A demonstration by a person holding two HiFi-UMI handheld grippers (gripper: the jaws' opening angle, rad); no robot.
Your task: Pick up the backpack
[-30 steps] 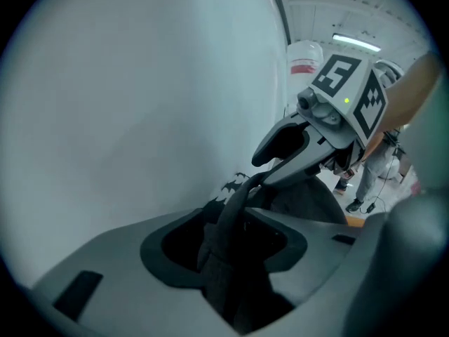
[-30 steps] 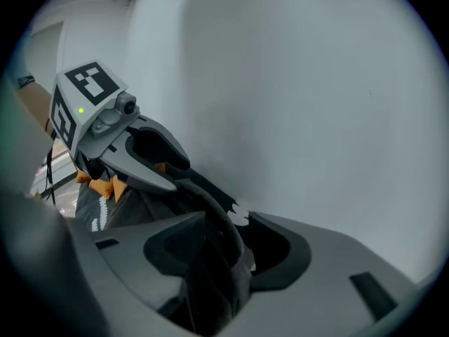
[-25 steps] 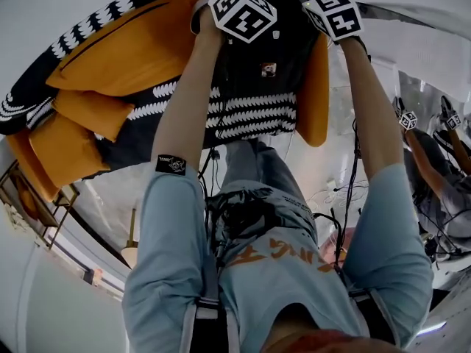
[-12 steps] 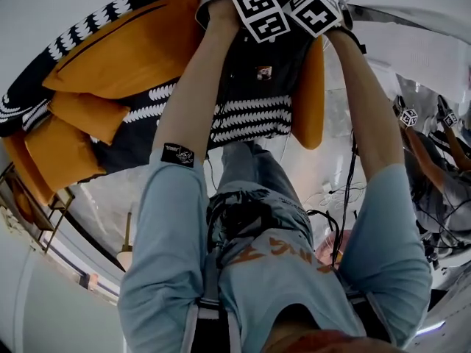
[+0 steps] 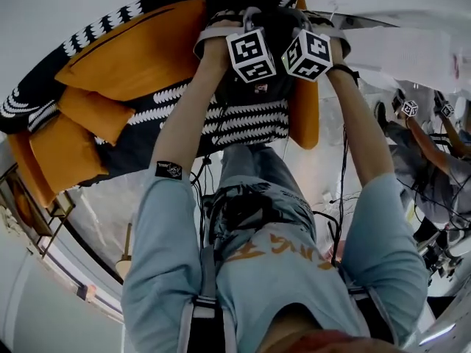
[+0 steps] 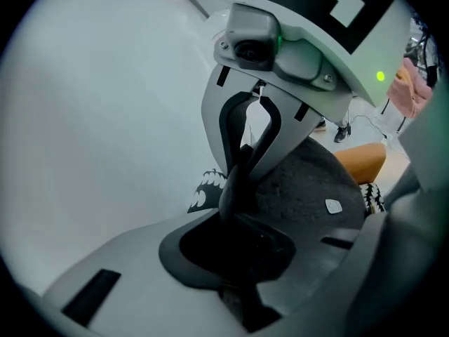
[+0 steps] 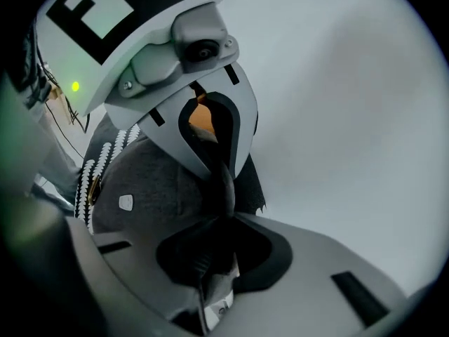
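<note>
In front of the orange-cushioned sofa [image 5: 125, 50], the dark grey backpack [image 5: 272, 79] stands upright, top uppermost. The left tool [image 6: 235, 209] is closing on its top, and the right tool [image 7: 221, 209] pinches it.

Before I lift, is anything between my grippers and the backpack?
Nothing visible. The jaws of the left gripper are closing on the top of the backpack, and the right gripper is clamped on it too.
</note>
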